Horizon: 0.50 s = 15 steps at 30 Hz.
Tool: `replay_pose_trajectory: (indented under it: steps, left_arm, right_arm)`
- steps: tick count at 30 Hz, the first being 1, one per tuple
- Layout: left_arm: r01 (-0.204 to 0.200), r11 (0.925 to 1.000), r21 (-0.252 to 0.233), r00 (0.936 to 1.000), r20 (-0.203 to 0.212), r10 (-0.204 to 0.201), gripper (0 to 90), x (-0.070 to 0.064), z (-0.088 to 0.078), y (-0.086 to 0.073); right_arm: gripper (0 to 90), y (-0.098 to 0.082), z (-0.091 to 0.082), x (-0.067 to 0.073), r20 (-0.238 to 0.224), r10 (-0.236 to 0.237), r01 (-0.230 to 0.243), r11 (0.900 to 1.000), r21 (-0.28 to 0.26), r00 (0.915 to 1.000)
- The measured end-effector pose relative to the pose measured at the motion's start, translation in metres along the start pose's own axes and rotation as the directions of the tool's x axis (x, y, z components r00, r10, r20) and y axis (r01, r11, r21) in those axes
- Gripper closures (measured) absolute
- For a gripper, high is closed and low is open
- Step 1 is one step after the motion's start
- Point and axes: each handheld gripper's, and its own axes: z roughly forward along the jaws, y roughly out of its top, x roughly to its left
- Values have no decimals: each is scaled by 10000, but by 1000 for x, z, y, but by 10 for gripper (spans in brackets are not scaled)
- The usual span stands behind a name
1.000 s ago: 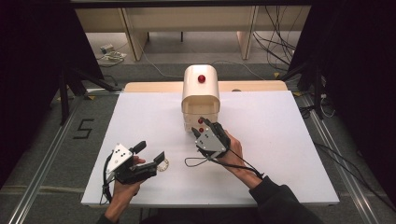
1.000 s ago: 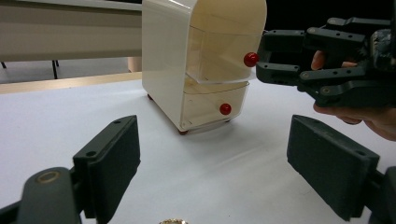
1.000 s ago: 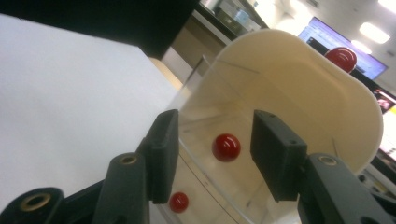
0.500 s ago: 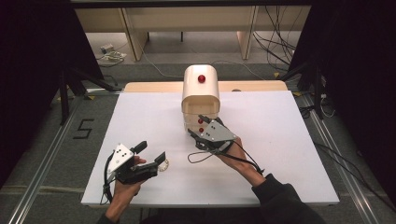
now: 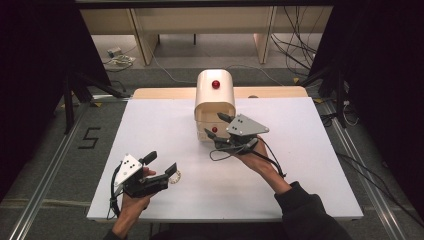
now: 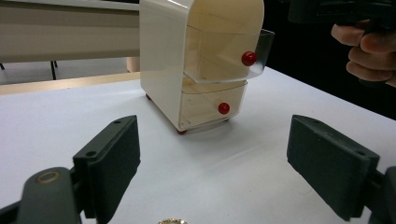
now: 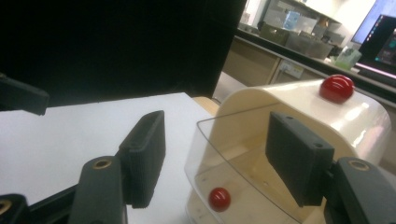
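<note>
A small cream drawer cabinet (image 5: pixel 215 100) stands at the middle of the white table, with a red knob (image 5: pixel 215 84) on top. Its clear upper drawer (image 6: pixel 224 60) is pulled out; its red knob (image 6: pixel 249 58) sits above the shut lower drawer's knob (image 6: pixel 223 108). My right gripper (image 5: pixel 214 125) hovers just in front of and above that open drawer (image 7: pixel 233 168). Its jaws have just been opening and grip nothing. My left gripper (image 5: pixel 163 162) rests open near the front left, with a small ring (image 5: pixel 174 176) just beyond its fingertips on the table.
The white tabletop (image 5: pixel 310 160) has free room on both sides of the cabinet. A wooden board (image 5: pixel 165 93) lies behind it at the far edge. Cables and furniture legs sit on the floor beyond.
My right gripper has risen and tilted back from the drawer front, with its jaws spread wider. The left gripper has stayed in place.
</note>
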Motion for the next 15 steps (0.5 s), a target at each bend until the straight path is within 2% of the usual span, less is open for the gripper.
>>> replay_pose_trajectory:
  steps: [9,15]
  left_arm:
    - [0,10000,-11,10000,-4,0,165,0,0,-1]
    - [-32,10000,27,10000,-2,32,165,0,0,-1]
  right_arm:
    - [385,-1,3,-20,-241,737,-726,9964,435,9970]
    - [407,0,8,-27,-456,970,-931,9923,818,9942]
